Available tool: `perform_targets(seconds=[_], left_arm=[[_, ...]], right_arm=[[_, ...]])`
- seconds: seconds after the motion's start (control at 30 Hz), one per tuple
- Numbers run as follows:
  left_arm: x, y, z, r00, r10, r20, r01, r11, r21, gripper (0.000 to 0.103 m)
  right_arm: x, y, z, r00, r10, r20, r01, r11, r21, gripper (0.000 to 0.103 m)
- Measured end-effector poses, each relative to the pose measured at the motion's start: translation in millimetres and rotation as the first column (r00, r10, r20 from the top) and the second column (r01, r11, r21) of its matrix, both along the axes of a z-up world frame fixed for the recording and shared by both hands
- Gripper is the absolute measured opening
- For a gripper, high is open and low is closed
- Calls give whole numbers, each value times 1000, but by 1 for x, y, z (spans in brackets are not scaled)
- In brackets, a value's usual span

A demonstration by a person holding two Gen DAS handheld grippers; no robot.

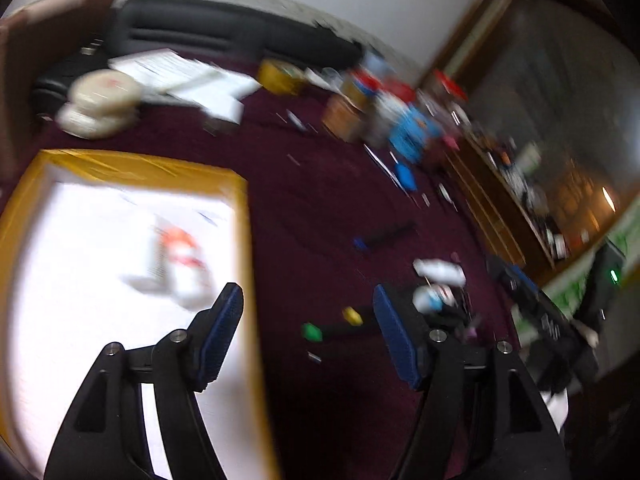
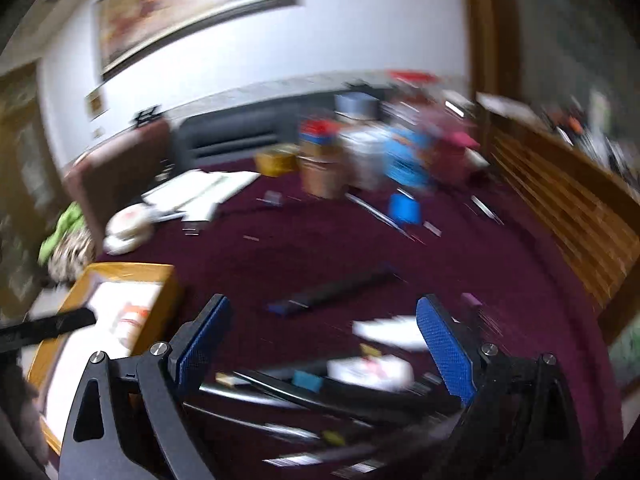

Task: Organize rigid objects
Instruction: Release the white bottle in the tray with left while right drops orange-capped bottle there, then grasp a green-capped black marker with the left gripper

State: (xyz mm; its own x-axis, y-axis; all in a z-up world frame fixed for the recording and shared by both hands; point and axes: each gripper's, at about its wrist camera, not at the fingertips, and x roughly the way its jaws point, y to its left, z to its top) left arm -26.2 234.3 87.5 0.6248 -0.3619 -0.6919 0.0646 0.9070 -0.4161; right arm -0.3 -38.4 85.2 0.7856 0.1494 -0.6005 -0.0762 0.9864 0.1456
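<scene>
Pens [image 2: 280, 392]: a blurred heap, probably markers, on the maroon cloth [image 2: 460, 264].
Left gripper [image 1: 308, 320]: spread, empty.
Right gripper [image 2: 324, 332]: wide, empty.

Maroon cloth [image 2: 280, 248] matt, napped; tray rim [image 1: 168, 168] glossy, probably taped; pads [image 2: 446, 344] textured rubber.

A broad stretch of maroon cloth [image 2: 320, 240] lies bare mid-table, open for passage. On the left stands the yellow-rimmed tray [image 1: 244, 216]; on the far right boxes and jars [image 2: 360, 160] crowd together. A long black bar [image 2: 340, 286] lies across the middle, and pens [image 2: 280, 388] clutter the near right.
</scene>
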Motion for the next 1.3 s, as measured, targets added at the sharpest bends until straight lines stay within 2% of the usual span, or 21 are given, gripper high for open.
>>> perform_targets(seconds=[0.1, 0.23, 0.37, 0.47, 0.5, 0.57, 0.6, 0.67, 0.7, 0.77, 0.9, 0.97, 1.07, 1.17, 1.3], left_arm=[[4, -42, -17, 996, -72, -49, 75, 996, 41, 67], [14, -87, -40, 985, -131, -116, 148, 978, 145, 67], [24, -110, -50, 988, -106, -114, 134, 953, 271, 67], [35, -119, -57, 992, -80, -102, 114, 912, 395, 69], [38, -120, -62, 990, -82, -116, 123, 905, 406, 69], [36, -121, -63, 987, -110, -115, 146, 913, 382, 69], [34, -124, -63, 982, -145, -121, 180, 910, 372, 57], [28, -129, -69, 965, -204, -164, 248, 910, 331, 44], [23, -133, -71, 962, -214, -166, 260, 906, 334, 35], [9, -138, -72, 960, -240, -147, 279, 885, 374, 30], [-16, -141, -72, 937, -309, -164, 347, 884, 313, 30], [-23, -141, -71, 932, -321, -165, 358, 881, 308, 30], [-24, -139, -69, 938, -308, -162, 343, 892, 294, 30], [-14, -138, -68, 951, -265, -161, 300, 917, 264, 30], [-10, -149, -71, 967, -238, -87, 254, 909, 331, 28]], right_arm=[[1, -49, -22, 994, -96, -55, 99, 993, 57, 91], [-2, -93, -51, 983, -152, -98, 163, 979, 119, 91], [-3, -109, -70, 982, -156, -107, 172, 972, 161, 91], [-4, -116, -77, 981, -145, -130, 171, 961, 217, 90], [-5, -116, -78, 981, -138, -133, 165, 959, 228, 90], [-4, -119, -82, 982, -122, -145, 156, 956, 249, 90], [-4, -119, -83, 981, -119, -151, 155, 954, 257, 90], [-4, -122, -87, 980, -117, -163, 159, 949, 272, 90], [-3, -122, -87, 979, -117, -166, 160, 947, 277, 90], [-5, -123, -87, 979, -119, -167, 163, 945, 284, 90], [-4, -123, -88, 979, -120, -167, 164, 945, 284, 90], [-5, -123, -88, 978, -121, -169, 166, 944, 286, 90], [-4, -125, -88, 977, -123, -172, 169, 942, 289, 90], [-4, -124, -88, 977, -127, -174, 174, 941, 289, 90], [-4, -125, -89, 975, -128, -181, 178, 941, 289, 90]])
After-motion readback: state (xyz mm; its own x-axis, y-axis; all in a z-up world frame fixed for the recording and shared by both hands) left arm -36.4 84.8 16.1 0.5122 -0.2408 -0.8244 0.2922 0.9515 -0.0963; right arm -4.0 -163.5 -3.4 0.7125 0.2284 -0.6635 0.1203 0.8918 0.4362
